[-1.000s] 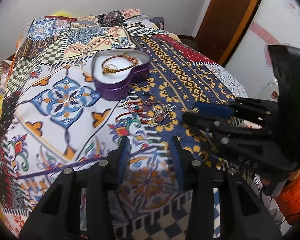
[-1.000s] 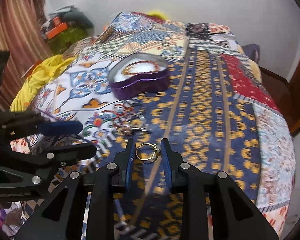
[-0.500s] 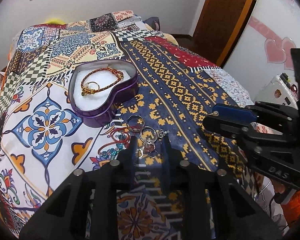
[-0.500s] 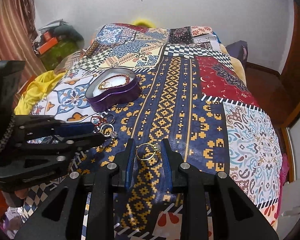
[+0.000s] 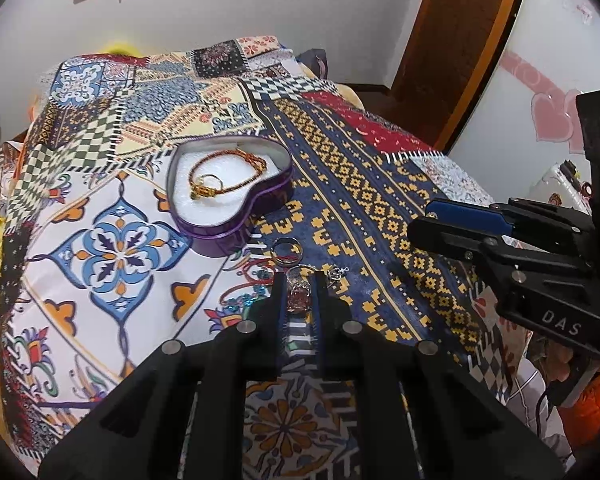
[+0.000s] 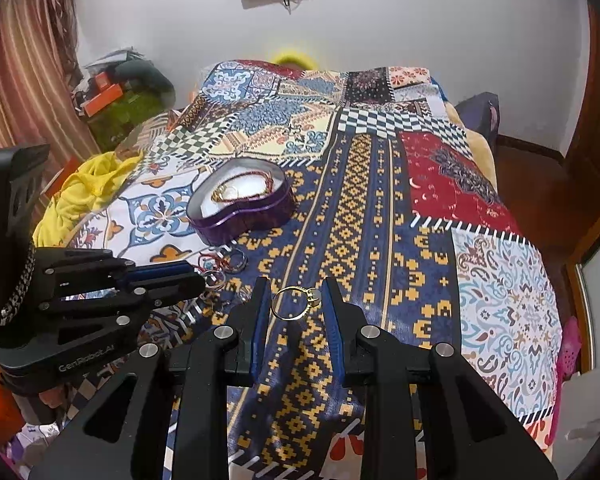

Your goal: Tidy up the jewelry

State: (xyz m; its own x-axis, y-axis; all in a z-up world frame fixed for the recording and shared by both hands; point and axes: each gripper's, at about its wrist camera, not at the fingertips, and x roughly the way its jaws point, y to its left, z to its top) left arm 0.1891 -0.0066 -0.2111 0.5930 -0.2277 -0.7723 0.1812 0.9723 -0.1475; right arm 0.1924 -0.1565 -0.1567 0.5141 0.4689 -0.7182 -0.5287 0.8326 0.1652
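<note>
A purple heart-shaped tin (image 5: 236, 224) lies on the patterned bedspread, holding a beaded bracelet (image 5: 236, 172) and a gold ring (image 5: 210, 184). It also shows in the right wrist view (image 6: 244, 216). My left gripper (image 5: 299, 294) is shut on a ring with a reddish stone (image 5: 298, 296), low over several loose rings and a silver band (image 5: 287, 251) in front of the tin. My right gripper (image 6: 296, 304) is shut on a gold ring (image 6: 296, 304), held above the bed to the right of the left gripper (image 6: 168, 280).
The bedspread (image 6: 380, 208) covers the whole bed. A yellow cloth (image 6: 80, 192) lies at its left edge. A wooden door (image 5: 452, 48) stands at the back right. A cluttered shelf (image 6: 116, 108) is at the far left.
My left gripper has moved forward and down to the loose rings and closed on one. My right gripper has lifted and pulled back, still holding the gold ring.
</note>
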